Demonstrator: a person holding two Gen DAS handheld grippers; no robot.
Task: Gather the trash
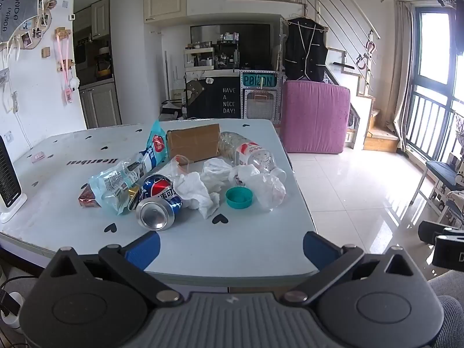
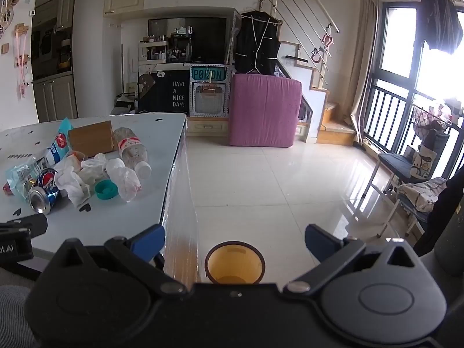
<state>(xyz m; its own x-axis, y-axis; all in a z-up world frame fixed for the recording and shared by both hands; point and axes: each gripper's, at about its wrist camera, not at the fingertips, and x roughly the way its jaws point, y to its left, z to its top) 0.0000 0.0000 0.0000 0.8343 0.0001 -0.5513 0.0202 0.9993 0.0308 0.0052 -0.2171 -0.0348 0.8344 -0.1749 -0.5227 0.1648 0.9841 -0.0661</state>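
A heap of trash lies on the white table: a blue Pepsi can on its side, crumpled white tissues, a teal cap, a clear plastic bottle, a cardboard box, a light blue snack wrapper. My left gripper hangs open over the table's near edge, short of the can, nothing between its fingers. My right gripper is open above the floor, right of the table, with a yellow bin on the floor between its fingers. The same heap shows at the left in the right wrist view.
A white appliance stands at the table's left edge. A pink mattress leans at the back, with stairs beside it. A folding chair and a balcony railing stand at the right. Glossy floor tiles stretch between the table and the chair.
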